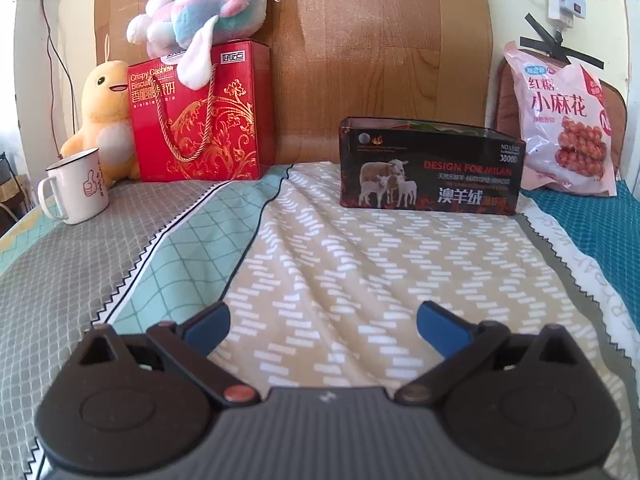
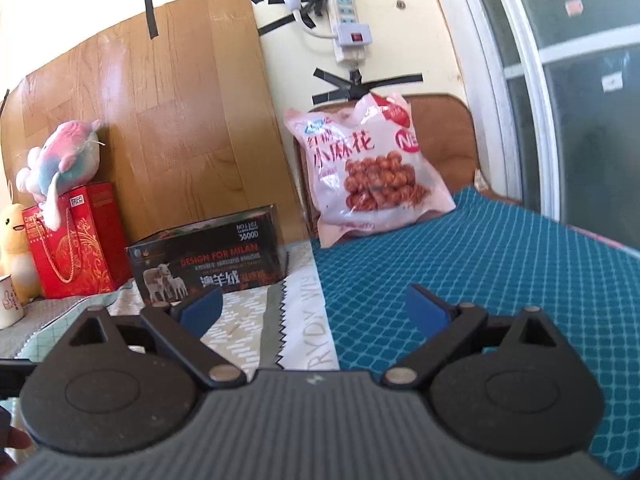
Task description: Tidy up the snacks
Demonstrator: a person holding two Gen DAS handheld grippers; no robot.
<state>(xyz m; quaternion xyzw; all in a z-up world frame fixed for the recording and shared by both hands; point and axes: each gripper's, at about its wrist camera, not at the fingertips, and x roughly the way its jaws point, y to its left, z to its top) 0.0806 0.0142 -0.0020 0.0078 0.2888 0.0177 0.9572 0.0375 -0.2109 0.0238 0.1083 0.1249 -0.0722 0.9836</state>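
A pink snack bag (image 1: 564, 120) of twisted dough snacks leans upright at the back right; it also shows in the right wrist view (image 2: 368, 172). A black open-top box (image 1: 430, 168) with sheep printed on it stands on the bed, also in the right wrist view (image 2: 208, 258). A red biscuit gift box (image 1: 200, 116) stands at the back left, also in the right wrist view (image 2: 76, 240). My left gripper (image 1: 323, 326) is open and empty, well short of the black box. My right gripper (image 2: 314, 308) is open and empty, low over the bed in front of the snack bag.
A pastel plush toy (image 1: 200, 4) lies on the red box, a yellow plush duck (image 1: 102, 120) beside it, and a white mug (image 1: 76, 186) at the left. A wooden board (image 1: 380, 60) backs the bed. A power strip (image 2: 348, 24) hangs on the wall. A window (image 2: 580, 80) is at right.
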